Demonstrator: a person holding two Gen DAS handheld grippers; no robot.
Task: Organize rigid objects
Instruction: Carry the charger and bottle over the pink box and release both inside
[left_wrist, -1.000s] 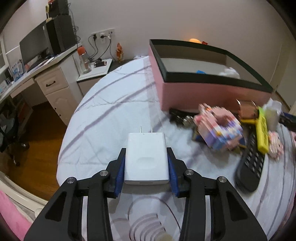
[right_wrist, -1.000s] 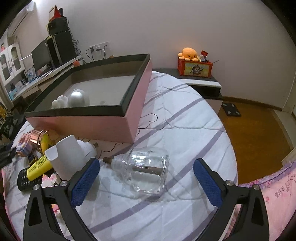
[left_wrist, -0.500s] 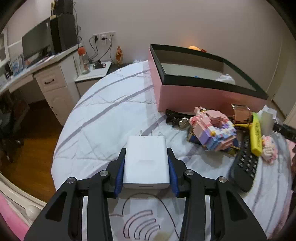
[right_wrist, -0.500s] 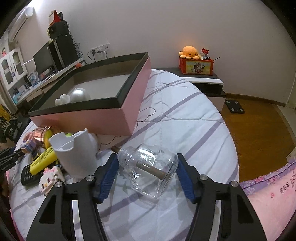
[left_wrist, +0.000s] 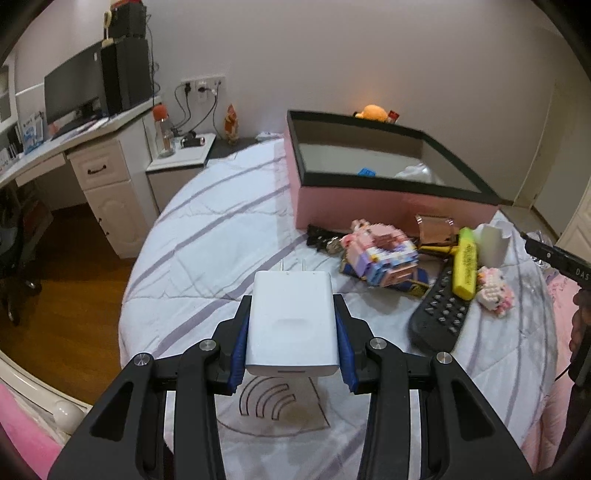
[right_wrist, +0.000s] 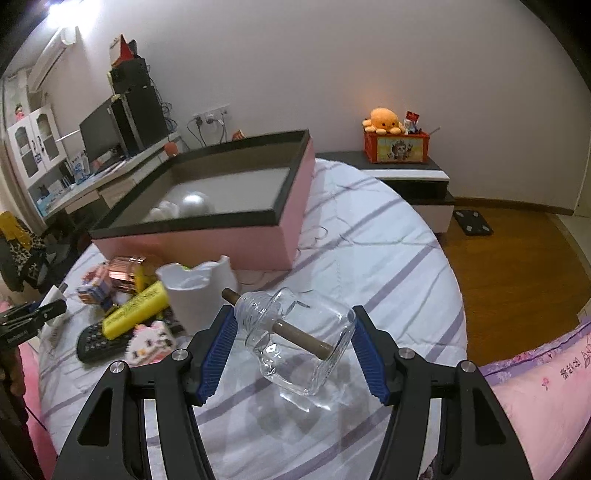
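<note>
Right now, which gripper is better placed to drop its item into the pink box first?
Right, marginally. The right gripper holds the glass bottle with the pink box just ahead; the left gripper, with the white charger, looks farther back.

Each gripper (left_wrist: 291, 343) — black frame, silver screws, ribbed blue pads (right_wrist: 216, 350).

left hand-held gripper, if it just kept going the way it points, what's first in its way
Probably the striped bedspread. The left hand-held gripper tilts downward holding the white charger, and bare bedding lies ahead, though depth is unclear.
</note>
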